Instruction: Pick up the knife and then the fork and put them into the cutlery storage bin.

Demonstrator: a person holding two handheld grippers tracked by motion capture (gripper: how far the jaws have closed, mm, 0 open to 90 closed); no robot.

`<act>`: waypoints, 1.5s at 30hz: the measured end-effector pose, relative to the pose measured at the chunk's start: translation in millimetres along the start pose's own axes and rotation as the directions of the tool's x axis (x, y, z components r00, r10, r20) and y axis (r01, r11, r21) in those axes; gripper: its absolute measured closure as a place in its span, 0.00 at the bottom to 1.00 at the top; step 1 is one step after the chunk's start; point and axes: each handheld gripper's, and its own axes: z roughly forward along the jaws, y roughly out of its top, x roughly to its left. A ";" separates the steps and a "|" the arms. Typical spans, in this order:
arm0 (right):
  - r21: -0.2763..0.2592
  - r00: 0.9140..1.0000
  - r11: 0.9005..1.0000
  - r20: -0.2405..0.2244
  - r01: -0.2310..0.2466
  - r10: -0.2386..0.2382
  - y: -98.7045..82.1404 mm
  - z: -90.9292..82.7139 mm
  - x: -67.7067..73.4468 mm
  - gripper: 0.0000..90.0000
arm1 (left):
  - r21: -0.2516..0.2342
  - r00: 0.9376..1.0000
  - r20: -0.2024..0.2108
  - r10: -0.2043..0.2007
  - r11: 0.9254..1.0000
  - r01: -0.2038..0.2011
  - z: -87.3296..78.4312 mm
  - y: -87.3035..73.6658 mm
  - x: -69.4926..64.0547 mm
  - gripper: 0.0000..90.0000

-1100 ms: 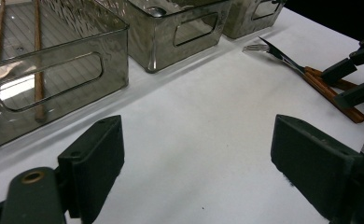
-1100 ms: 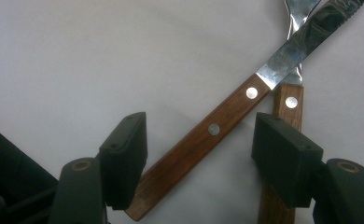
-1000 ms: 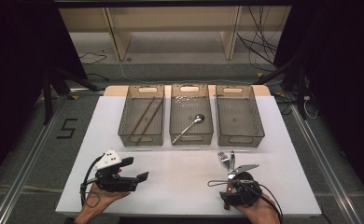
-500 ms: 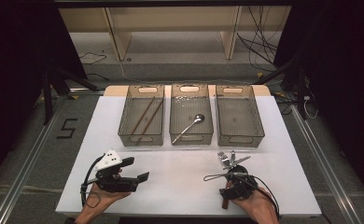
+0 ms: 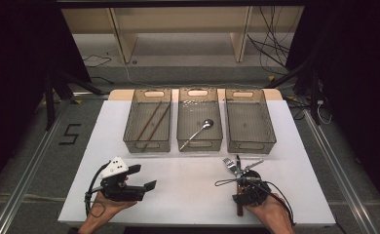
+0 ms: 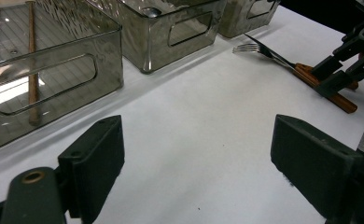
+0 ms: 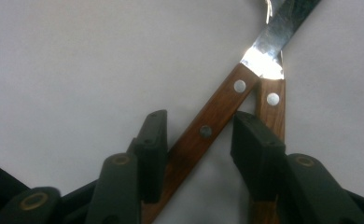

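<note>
- A white table top (image 5: 188, 195) stands in a dark room, with pale shelving and loose cables behind it; on the floor beside the table, black tape forms the figure 5 (image 5: 70, 134), the only writing that can be read.
- Three smoky clear bins sit in a row well ahead of both grippers, apparently one per kind of cutlery: the left bin (image 5: 147, 120) holds two chopsticks (image 5: 151, 119), the middle bin (image 5: 199, 118) a spoon (image 5: 196, 133), and the right bin (image 5: 250, 119) looks empty.
- The right gripper (image 7: 199, 140) points down over two crossed wooden handles. Its jaws have just been closing, and the knife (image 7: 213, 121) handle lies between them; the left pad seems to touch the wood while the right pad is clear of it, so nothing is gripped yet, though the angle is poor.
- The fork (image 6: 252, 48) lies just beyond that gripper's tips, its handle under the knife's, which is probably why the jaws come at the upper piece first.
- The left gripper (image 6: 196, 154) rests low on the table, wide open and empty, well to the side.
</note>
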 end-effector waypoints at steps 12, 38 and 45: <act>-0.010 0.999 1.000 -0.021 -0.028 0.028 -4.3 -2.8 -7.1 0.74 | 0.005 1.000 0.005 0.007 1.000 -0.007 0.1 0.2 -0.2 0.19; -0.057 0.999 0.998 -0.017 0.037 -0.038 -10.1 -11.9 -2.4 0.85 | 0.011 1.000 0.009 0.012 1.000 -0.012 1.3 0.0 0.3 0.19; -0.102 0.998 0.993 -0.018 0.051 -0.053 -7.7 -25.0 -2.1 0.85 | 0.003 1.000 0.007 0.010 1.000 -0.010 0.7 0.1 0.4 0.19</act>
